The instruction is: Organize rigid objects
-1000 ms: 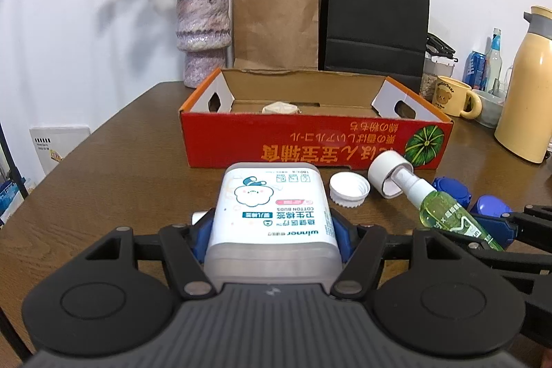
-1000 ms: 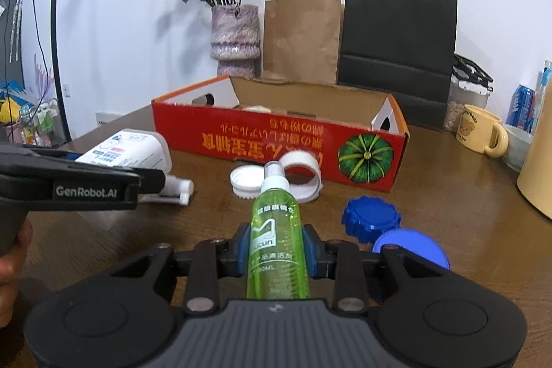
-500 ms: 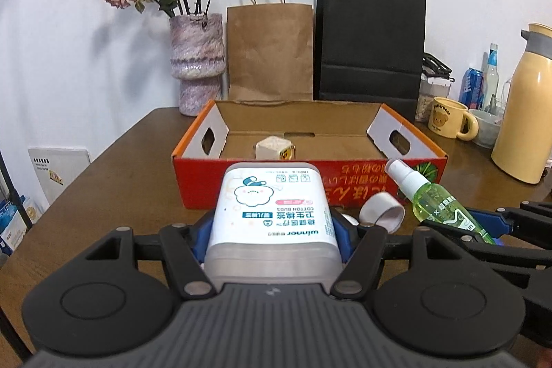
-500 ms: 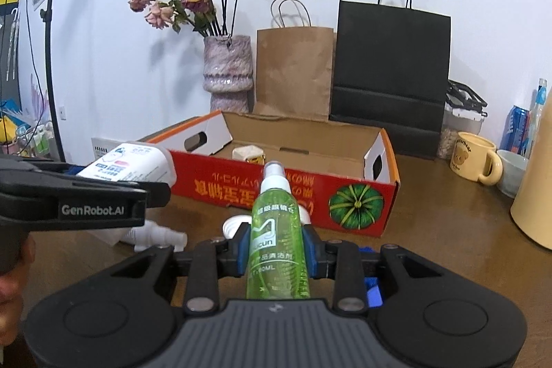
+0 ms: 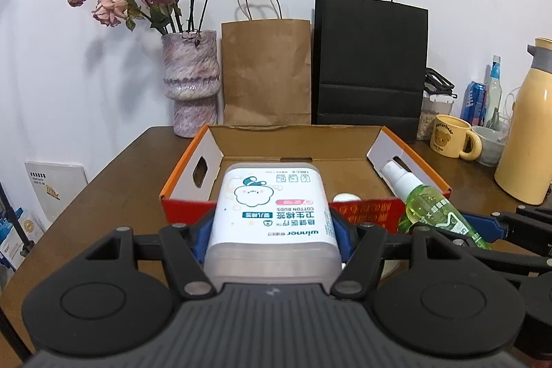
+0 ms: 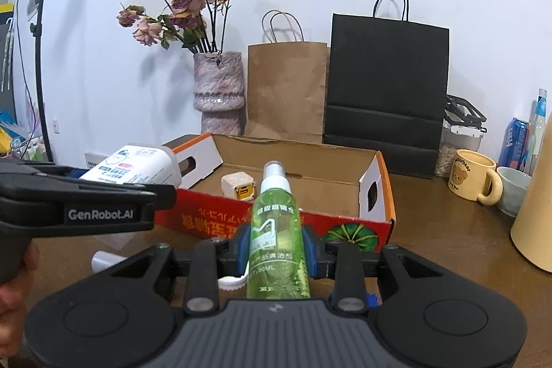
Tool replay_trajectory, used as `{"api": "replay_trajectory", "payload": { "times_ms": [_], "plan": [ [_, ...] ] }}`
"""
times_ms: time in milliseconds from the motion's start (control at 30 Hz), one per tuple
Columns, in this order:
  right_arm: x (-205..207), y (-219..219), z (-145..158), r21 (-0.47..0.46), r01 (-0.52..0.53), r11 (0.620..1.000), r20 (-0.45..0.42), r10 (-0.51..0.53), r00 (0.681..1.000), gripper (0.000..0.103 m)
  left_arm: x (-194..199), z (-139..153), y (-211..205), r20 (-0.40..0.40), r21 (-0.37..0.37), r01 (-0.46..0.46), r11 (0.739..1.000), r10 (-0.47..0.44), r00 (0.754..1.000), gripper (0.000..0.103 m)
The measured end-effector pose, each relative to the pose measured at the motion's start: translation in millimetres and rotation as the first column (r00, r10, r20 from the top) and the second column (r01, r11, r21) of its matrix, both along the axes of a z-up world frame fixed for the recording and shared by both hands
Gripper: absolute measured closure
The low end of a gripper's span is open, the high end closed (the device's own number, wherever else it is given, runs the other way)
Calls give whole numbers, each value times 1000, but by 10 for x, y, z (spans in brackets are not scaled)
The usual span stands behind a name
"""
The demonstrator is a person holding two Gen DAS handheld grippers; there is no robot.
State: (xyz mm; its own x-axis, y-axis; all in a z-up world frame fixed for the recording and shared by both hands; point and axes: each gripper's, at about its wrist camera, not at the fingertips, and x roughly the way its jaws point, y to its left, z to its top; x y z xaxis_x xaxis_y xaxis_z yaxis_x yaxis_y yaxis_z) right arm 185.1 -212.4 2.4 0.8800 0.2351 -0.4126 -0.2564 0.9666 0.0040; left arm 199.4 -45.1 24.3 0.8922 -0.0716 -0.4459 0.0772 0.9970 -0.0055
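Note:
My left gripper (image 5: pixel 272 230) is shut on a white cotton-bud box (image 5: pixel 270 206) and holds it in the air just before the near wall of the red cardboard tray (image 5: pixel 186 206). My right gripper (image 6: pixel 276 247) is shut on a green spray bottle (image 6: pixel 276 237), nozzle forward, also raised before the tray (image 6: pixel 345 219). The bottle also shows in the left wrist view (image 5: pixel 431 209), and the box in the right wrist view (image 6: pixel 134 164). A small white cube (image 6: pixel 238 184) lies inside the tray.
White caps (image 6: pixel 231 281) and a blue lid (image 6: pixel 371 299) lie on the brown table under the right gripper. Behind the tray stand a vase (image 5: pixel 191 85), a brown bag (image 5: pixel 265 71) and a black bag (image 5: pixel 369 68). A yellow mug (image 5: pixel 450 140) and a cream flask (image 5: pixel 528 123) stand right.
Both grippers have risen and moved forward toward the tray with their loads. The tray's inside now shows from above, and the caps on the table have dropped out of sight below.

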Motion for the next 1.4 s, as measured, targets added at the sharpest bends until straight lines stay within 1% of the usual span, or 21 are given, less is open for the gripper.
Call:
{"api": "replay_trajectory", "payload": {
  "times_ms": [500,767,1167,1400],
  "plan": [
    [353,-38,145,26,34,999,45,-35,998,73,358,147,-125,27,-8,-1,1000,1,1000,36],
    [580,-82,177,35,56,998,54,-58,997,73,586,203,-135,35,-38,-20,999,21,999,36],
    [986,-65,136,17,64,998,39,-64,997,73,945,213,-188,37,-63,-30,998,33,999,36],
    [1213,-99,123,14,81,997,30,-82,996,73,1173,176,-235,31,-54,-37,998,38,999,36]
  ]
}}
